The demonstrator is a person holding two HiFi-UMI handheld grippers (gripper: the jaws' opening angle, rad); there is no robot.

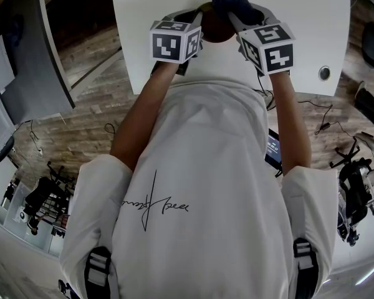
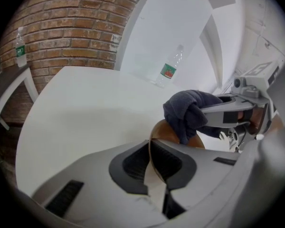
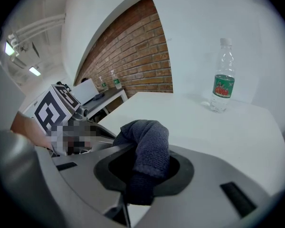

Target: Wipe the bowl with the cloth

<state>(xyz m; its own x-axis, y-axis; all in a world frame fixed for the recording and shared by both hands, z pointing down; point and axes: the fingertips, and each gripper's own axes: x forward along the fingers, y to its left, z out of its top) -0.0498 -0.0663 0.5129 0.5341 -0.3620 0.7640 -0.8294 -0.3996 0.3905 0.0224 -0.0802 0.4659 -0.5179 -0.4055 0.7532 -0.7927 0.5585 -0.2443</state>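
The brown bowl (image 2: pixel 165 131) is held tilted above the white table (image 2: pixel 85 103), its rim pinched in the nearly closed left gripper (image 2: pixel 151 148). The right gripper (image 3: pixel 143 169) clamps a dark cloth (image 2: pixel 187 110) against the bowl's inside. A bottle (image 3: pixel 222 84) stands well apart.

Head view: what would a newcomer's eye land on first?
The black-and-white marker cubes, one on each gripper, above the white shirt. Between them the left gripper clamps the rim of a brown bowl and the right gripper holds a dark cloth at it, over a white table.
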